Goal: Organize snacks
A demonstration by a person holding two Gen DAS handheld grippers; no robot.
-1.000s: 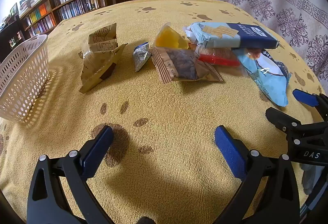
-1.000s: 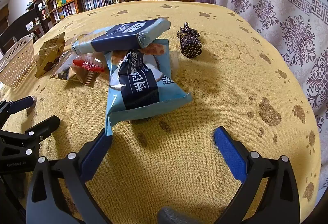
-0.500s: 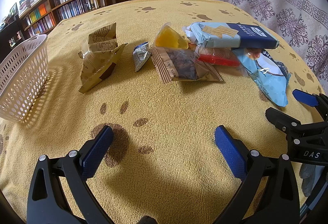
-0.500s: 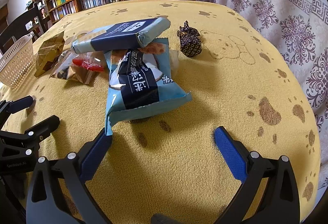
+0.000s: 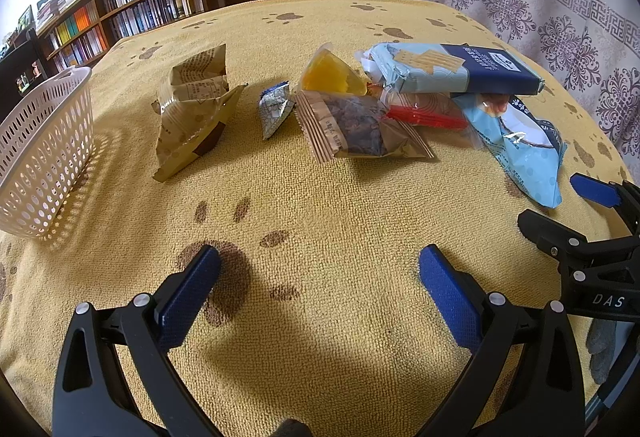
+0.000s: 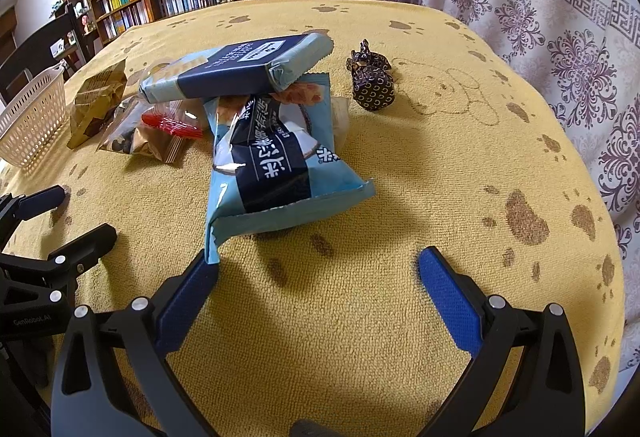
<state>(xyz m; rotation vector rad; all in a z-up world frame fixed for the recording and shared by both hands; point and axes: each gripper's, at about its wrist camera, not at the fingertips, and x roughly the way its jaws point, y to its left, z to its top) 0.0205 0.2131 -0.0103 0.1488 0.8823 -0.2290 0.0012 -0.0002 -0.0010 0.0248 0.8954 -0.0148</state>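
The bed is carrying everything; the basket is sitting at its left edge; the snacks are lying piled mid-bed; the left gripper and right gripper are hovering spread, gripping nothing.

Even daylight, bright, no dim zones. Curtains glow, marking the light source at right and behind. Soft shadows fall leftward and toward the camera on the yellow cloth. Mild glare on the blue snack bag. Strong fisheye bending, black corners. Focus sharp; bookshelf slightly soft.
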